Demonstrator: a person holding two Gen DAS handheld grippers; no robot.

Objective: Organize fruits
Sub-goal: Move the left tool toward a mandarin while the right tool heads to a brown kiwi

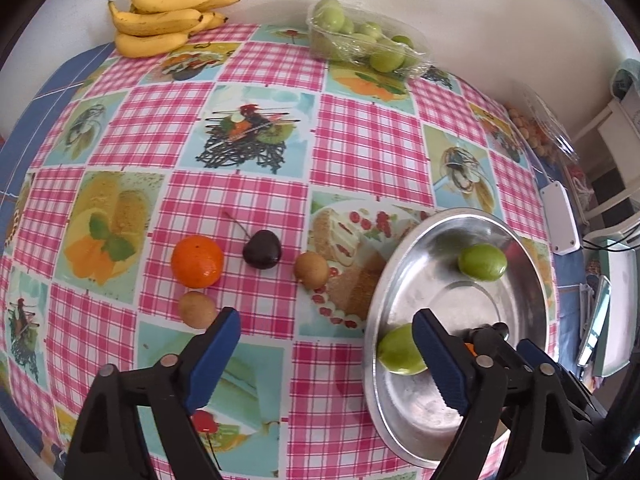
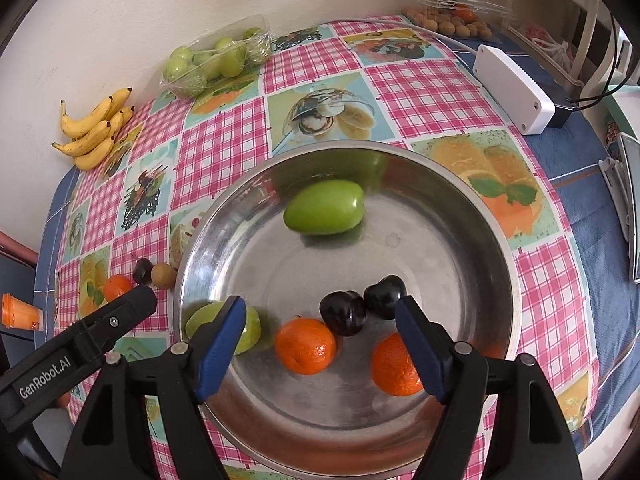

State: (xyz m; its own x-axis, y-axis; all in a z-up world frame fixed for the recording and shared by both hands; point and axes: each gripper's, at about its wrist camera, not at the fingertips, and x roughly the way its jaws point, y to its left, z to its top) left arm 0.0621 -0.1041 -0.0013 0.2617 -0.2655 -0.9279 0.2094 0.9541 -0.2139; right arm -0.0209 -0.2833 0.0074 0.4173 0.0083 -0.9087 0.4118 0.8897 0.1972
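Observation:
A steel bowl (image 2: 460, 216) holds two green fruits (image 2: 324, 208), two oranges (image 2: 306, 346) and two dark cherries (image 2: 344, 312). My right gripper (image 2: 320, 344) is open and empty just above the bowl's near part. In the left wrist view the bowl (image 1: 532, 288) is at the right, and an orange (image 1: 197, 261), a dark cherry (image 1: 262, 249) and two small brown fruits (image 1: 312, 271) lie on the checked tablecloth to its left. My left gripper (image 1: 326, 350) is open and empty, low over the cloth, its right finger at the bowl's rim.
A bunch of bananas (image 1: 164, 20) and a clear tray of green fruits (image 1: 360, 36) sit at the far edge by the wall. A white box (image 2: 514, 88) with a cable and a clear tray of small brown fruits (image 2: 452, 20) lie at the right.

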